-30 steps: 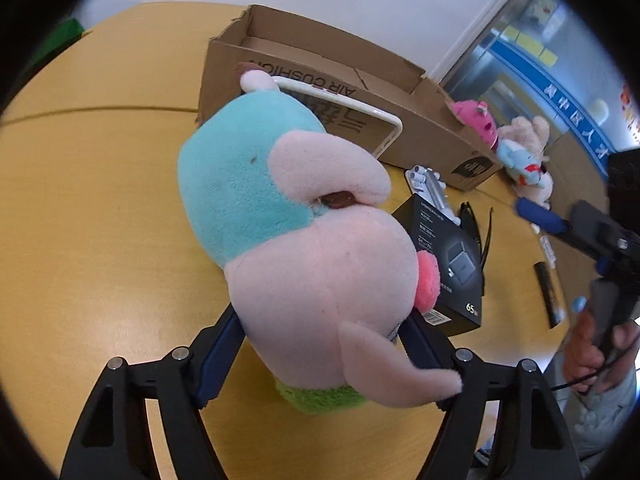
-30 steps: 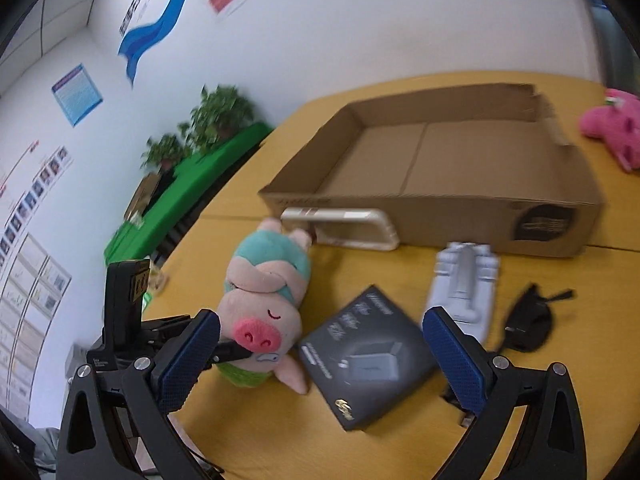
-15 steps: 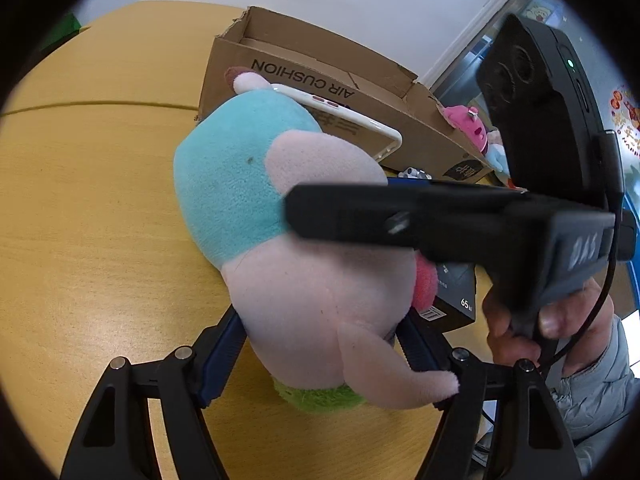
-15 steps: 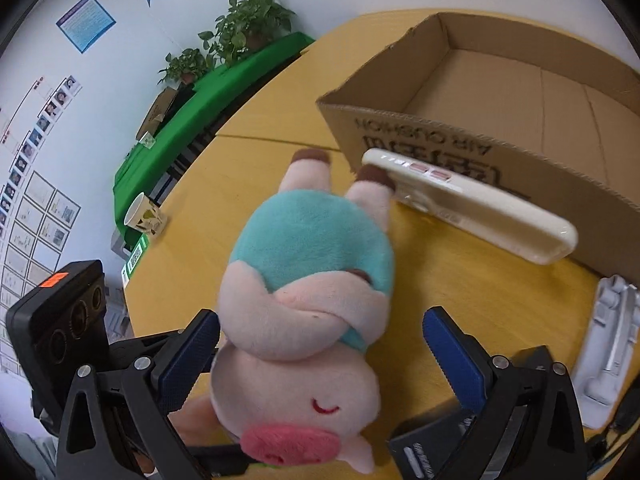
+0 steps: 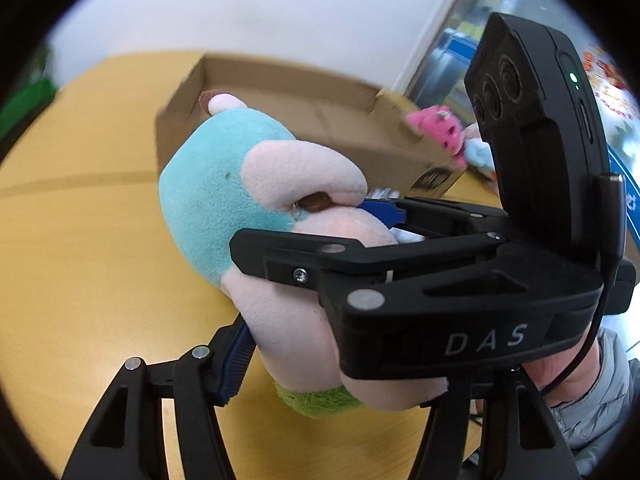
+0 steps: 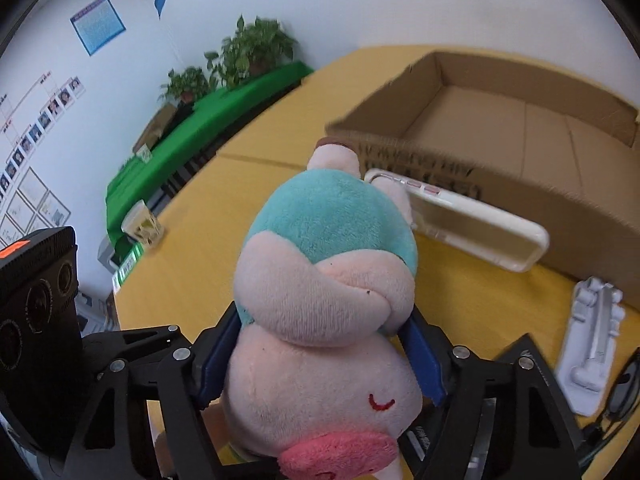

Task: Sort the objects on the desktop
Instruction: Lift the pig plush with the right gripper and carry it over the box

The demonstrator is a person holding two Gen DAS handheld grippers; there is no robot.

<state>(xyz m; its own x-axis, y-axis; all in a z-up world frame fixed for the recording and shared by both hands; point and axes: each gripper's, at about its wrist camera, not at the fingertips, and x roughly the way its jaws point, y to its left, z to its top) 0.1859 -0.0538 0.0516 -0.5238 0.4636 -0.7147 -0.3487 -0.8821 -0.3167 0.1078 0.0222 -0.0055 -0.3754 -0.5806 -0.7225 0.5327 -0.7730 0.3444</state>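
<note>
A plush pig (image 6: 320, 320), pink with a teal body and a green patch underneath, fills the foreground of both wrist views. The left claw (image 5: 328, 344) is closed on its lower head, one blue pad pressed into the plush on the left while the opposite finger is hidden behind the other tool. The right claw (image 6: 316, 356) grips it crosswise, its blue pads (image 6: 424, 356) sinking into the soft sides just below the folded arms. The toy appears lifted a little off the yellow wooden table (image 6: 208, 248), though contact underneath is hidden. It looks light, squashy and unbreakable, so a firm squeeze on the thick middle should hold it; the ears and limbs would flop. Just behind it a cream phone case (image 6: 472, 232) leans against an open cardboard box (image 6: 500, 120). To the right lie a white plastic stand (image 6: 592, 356) and dark sunglasses (image 6: 624, 396). Beyond the box sits a pink plush toy (image 5: 436, 132).
</note>
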